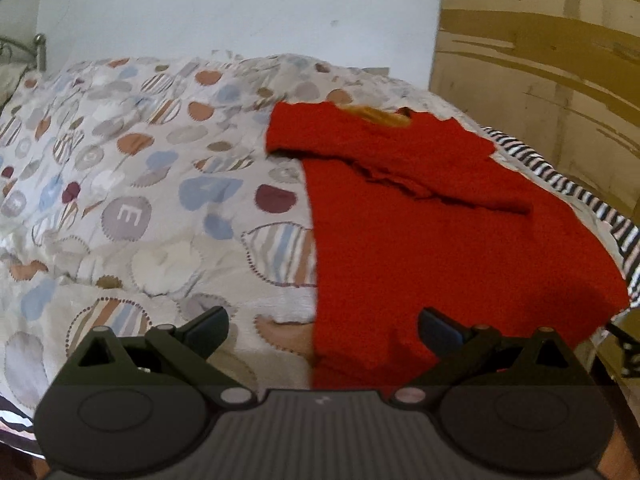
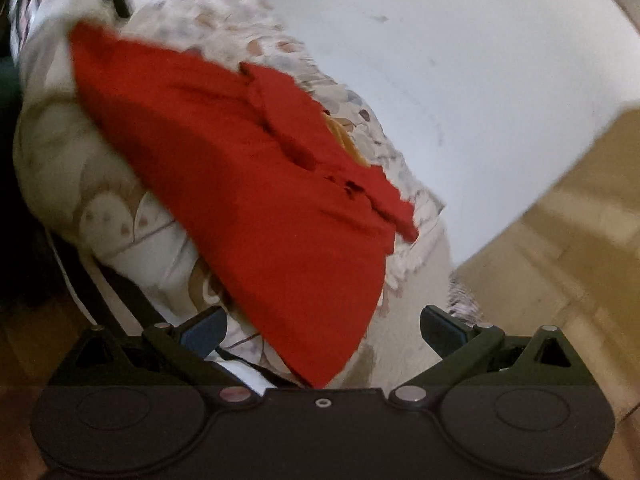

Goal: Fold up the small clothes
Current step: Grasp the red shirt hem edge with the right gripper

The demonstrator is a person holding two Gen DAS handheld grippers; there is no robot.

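A small red knitted garment (image 1: 432, 232) lies spread on the patterned bedspread (image 1: 132, 184), with one sleeve folded across its chest and an orange lining showing at the neck. My left gripper (image 1: 322, 326) is open and empty, hovering over the garment's near hem and left edge. In the right wrist view the same red garment (image 2: 256, 200) lies diagonally, its lower corner reaching toward my right gripper (image 2: 322, 326), which is open and empty just above that corner. The right wrist view is blurred.
The bedspread (image 2: 72, 168) covers a bed against a white wall (image 1: 240, 8). A striped cloth (image 1: 560, 176) lies along the bed's right edge. A wooden wardrobe (image 1: 552, 60) stands to the right. A metal bedframe post (image 1: 39, 50) shows far left.
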